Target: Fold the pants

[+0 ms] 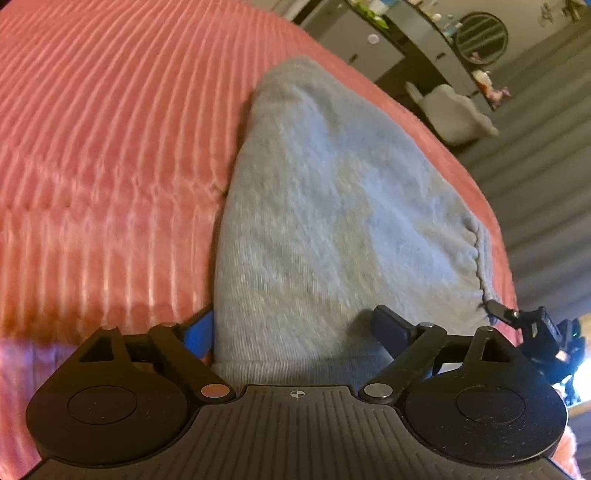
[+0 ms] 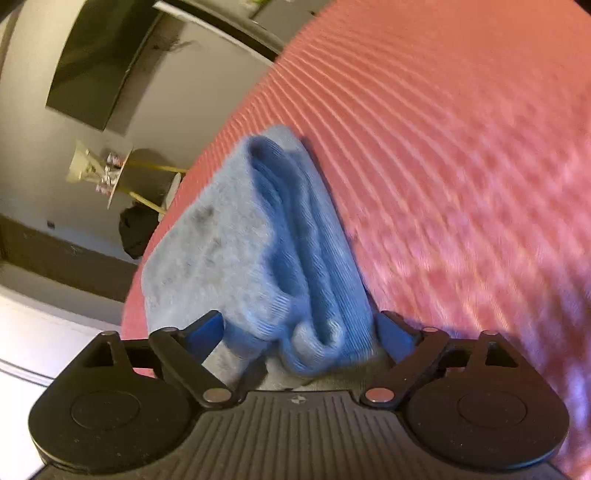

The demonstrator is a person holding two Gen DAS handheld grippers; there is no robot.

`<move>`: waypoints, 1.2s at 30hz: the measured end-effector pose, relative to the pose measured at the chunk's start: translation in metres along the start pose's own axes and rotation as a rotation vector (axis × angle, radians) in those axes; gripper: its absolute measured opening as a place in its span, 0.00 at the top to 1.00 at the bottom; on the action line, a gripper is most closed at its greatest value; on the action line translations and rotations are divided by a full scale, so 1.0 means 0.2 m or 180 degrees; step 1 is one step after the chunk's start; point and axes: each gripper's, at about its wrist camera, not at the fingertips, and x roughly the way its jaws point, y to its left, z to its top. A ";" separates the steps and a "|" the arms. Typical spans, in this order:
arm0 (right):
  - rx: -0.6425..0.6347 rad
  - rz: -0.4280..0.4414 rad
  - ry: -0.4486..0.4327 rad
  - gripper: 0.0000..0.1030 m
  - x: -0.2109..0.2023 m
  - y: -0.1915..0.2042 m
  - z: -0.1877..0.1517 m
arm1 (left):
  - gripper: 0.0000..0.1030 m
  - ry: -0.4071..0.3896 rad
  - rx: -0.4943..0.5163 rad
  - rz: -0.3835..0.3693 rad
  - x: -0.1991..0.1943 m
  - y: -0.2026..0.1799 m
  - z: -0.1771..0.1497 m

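The light blue-grey pants [image 1: 332, 206] lie folded on a pink ribbed bedspread [image 1: 92, 147]. My left gripper [image 1: 295, 326] stands open around the near end of the fabric, blue fingers on either side. In the right wrist view the pants [image 2: 258, 251] show stacked ribbed layers. My right gripper [image 2: 301, 328] is open around their near end, with cloth bunched between the fingers. The right gripper's tip also shows at the pants' far right corner in the left wrist view [image 1: 517, 317].
The pink bedspread [image 2: 461, 147] stretches widely beside the pants. Beyond the bed edge are a grey carpet [image 1: 546, 166], dark shelves with small items [image 1: 424, 33], a white soft toy [image 1: 454, 110], and a stool [image 2: 110, 170] by a wall.
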 end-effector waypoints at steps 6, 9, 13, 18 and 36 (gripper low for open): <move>0.0307 0.0351 0.0009 0.05 0.04 -0.11 0.04 | 0.11 0.0010 -0.0305 -0.0043 0.00 0.03 0.06; 0.0256 0.0421 0.0113 0.05 0.09 -0.09 0.08 | 0.11 0.0016 -0.0467 -0.0118 0.03 0.05 0.11; 0.0113 0.0421 0.0108 0.27 0.14 -0.02 0.14 | 0.22 0.0095 -0.0346 -0.0183 0.11 0.02 0.18; 0.0031 0.0424 0.0255 0.34 0.20 -0.01 0.18 | 0.28 0.0088 0.0022 -0.0301 0.16 -0.03 0.20; -0.0495 0.0215 -0.0241 0.48 0.14 0.42 0.30 | 0.74 -0.0702 0.0589 -0.0426 -0.05 -0.35 0.37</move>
